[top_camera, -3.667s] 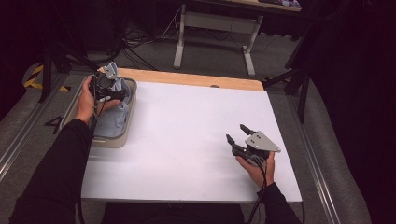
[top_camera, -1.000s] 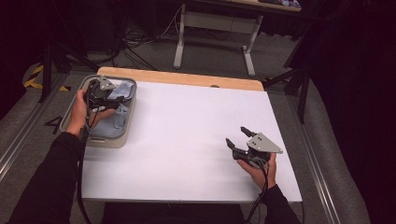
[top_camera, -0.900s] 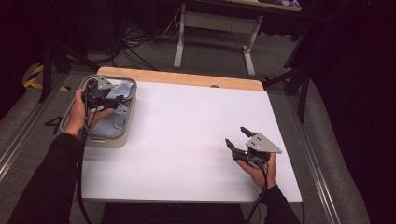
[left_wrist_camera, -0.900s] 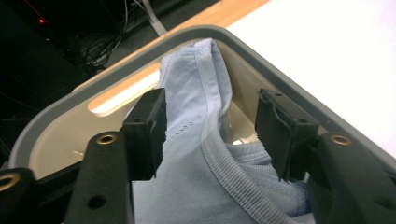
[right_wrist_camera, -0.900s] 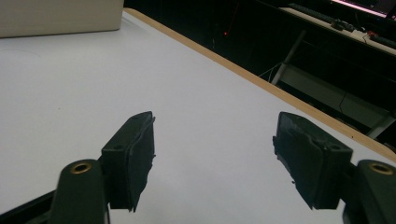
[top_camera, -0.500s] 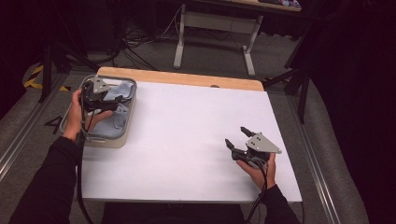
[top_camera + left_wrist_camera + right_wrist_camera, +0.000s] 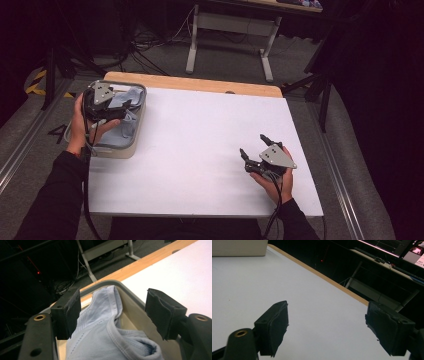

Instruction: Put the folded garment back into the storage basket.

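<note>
A pale blue garment (image 7: 125,114) (image 7: 105,335) lies crumpled in a beige bin (image 7: 131,149) at the table's left edge. My left gripper (image 7: 117,107) (image 7: 113,312) hovers over the bin, open, its jaws set apart on either side of a raised fold of the cloth without closing on it. My right gripper (image 7: 254,148) (image 7: 325,330) rests low over the white tabletop (image 7: 200,145) near the front right, open with nothing between its jaws.
The bin's wall (image 7: 130,307) stands just beyond the cloth. A wooden strip (image 7: 200,84) runs along the table's far edge. A desk frame (image 7: 230,35) and cables stand on the floor behind. A bin corner (image 7: 239,247) lies far off in the right gripper view.
My left gripper has come down from a raised position into the bin and shifted slightly left over the garment. The right gripper has stayed put.
</note>
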A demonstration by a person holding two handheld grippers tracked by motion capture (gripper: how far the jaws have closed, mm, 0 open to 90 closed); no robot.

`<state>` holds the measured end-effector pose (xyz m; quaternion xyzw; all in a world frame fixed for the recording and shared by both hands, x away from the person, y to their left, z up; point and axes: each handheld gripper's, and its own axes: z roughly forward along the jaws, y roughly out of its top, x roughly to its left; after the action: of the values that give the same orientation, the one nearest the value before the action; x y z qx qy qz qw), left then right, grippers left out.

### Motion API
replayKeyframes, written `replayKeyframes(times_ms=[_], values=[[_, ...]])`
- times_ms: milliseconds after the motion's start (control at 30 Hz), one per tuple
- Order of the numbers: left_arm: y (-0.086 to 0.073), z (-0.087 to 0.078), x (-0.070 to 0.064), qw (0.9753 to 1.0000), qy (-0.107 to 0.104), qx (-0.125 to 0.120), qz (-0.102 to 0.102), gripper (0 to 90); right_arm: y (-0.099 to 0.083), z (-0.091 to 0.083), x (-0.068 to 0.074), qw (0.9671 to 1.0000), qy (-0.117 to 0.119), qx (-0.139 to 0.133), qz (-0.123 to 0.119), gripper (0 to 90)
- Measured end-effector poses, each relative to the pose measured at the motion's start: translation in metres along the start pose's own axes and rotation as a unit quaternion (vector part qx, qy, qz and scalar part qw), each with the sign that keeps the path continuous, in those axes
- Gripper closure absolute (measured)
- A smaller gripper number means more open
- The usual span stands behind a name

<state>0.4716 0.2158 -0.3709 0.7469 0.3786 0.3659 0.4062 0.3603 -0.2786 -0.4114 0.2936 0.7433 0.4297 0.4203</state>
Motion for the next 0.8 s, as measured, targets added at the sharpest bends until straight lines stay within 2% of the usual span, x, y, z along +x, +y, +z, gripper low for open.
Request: replayKeyframes(times_ms=[300,433,800], values=[[0.0,-0.007,-0.012,0.9996,-0.006,-0.028,-0.002,23.2,0.0,0.0,0.001,1.0,-0.007,-0.005,0.001,14.4],[-0.001,-0.008,-0.017,0.9993,-0.006,-0.036,-0.01,19.4,0.0,0.0,0.0,0.9999,-0.012,-0.006,0.002,12.6],[0.0,-0.013,-0.03,0.9984,-0.011,-0.055,0.002,13.4,0.0,0.001,0.001,0.9998,-0.018,-0.009,0.003,10.0]])
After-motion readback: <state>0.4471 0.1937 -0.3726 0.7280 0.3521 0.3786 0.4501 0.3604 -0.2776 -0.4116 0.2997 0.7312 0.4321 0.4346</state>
